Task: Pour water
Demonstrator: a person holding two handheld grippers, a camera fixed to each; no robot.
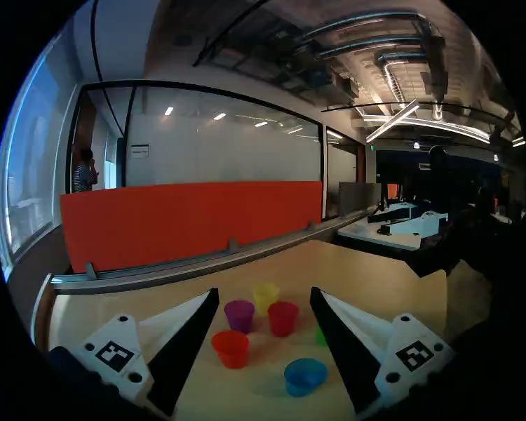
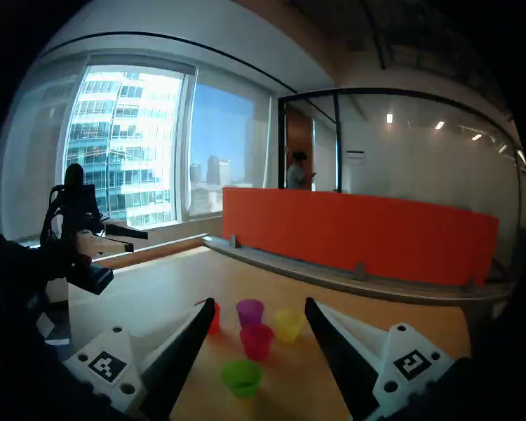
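Six small plastic cups are standing upright in a loose cluster on a pale wooden table point(image 1: 375, 281), one of each colour: a yellow cup point(image 1: 266, 296), a purple cup point(image 1: 240, 314), a pink cup point(image 1: 282, 317), an orange cup point(image 1: 231, 348), a blue cup point(image 1: 305, 375) and a green cup point(image 1: 320, 337). The left gripper point(image 1: 263, 291) is hovering with its jaws spread wide, gripping nothing. The cups are sitting on the table ahead of it, framed in the gap, with the green cup peeking from behind one finger. The right gripper point(image 2: 259, 302) is likewise gaping wide and empty, facing the same cluster. An orange partition point(image 1: 193, 217) is lining the table's far edge.
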